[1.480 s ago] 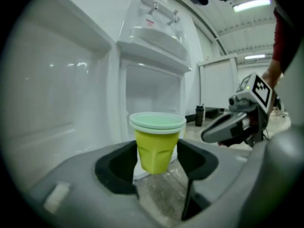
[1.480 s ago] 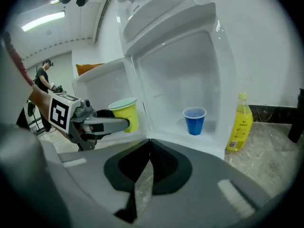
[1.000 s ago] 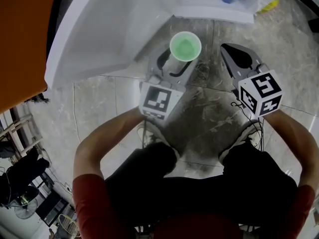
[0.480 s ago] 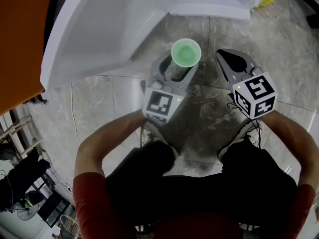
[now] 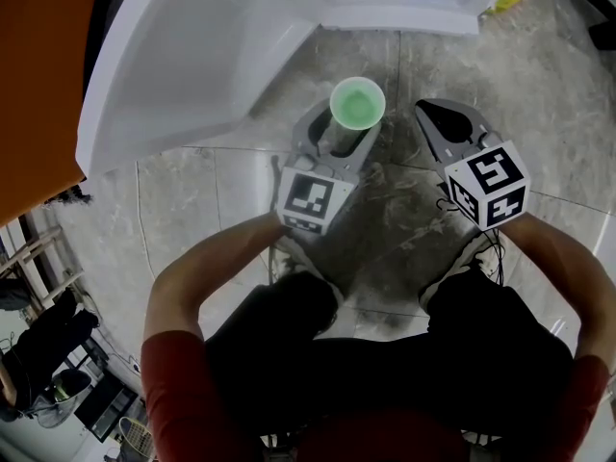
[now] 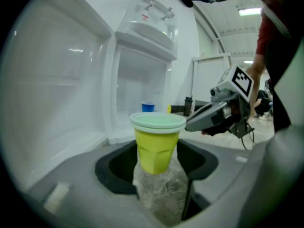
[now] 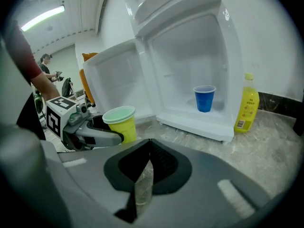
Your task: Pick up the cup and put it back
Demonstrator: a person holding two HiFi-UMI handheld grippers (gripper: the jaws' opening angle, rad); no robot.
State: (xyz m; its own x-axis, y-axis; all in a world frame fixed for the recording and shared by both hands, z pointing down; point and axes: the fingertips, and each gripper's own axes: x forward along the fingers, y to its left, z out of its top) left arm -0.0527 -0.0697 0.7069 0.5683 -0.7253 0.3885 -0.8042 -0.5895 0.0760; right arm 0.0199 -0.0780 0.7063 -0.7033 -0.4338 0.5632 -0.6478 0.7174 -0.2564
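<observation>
A yellow-green cup (image 5: 357,102) with a pale green rim is upright between the jaws of my left gripper (image 5: 345,131), which is shut on it above the stone floor. In the left gripper view the cup (image 6: 156,148) is pinched low on its body. My right gripper (image 5: 438,115) hovers just right of the cup with its jaws together and nothing between them. The right gripper view shows the cup (image 7: 119,123) and the left gripper (image 7: 95,133) at lower left. The open white fridge (image 7: 190,56) stands ahead.
A blue cup (image 7: 204,98) stands inside the fridge compartment. A yellow bottle (image 7: 246,103) stands on the floor to the right of the fridge. The fridge door (image 5: 192,56) swings out at the left, beside an orange panel (image 5: 38,85). The person's legs are below.
The left gripper with the cup drifted a little down the view, away from the fridge, then held nearly still. The right gripper shifted slightly left.
</observation>
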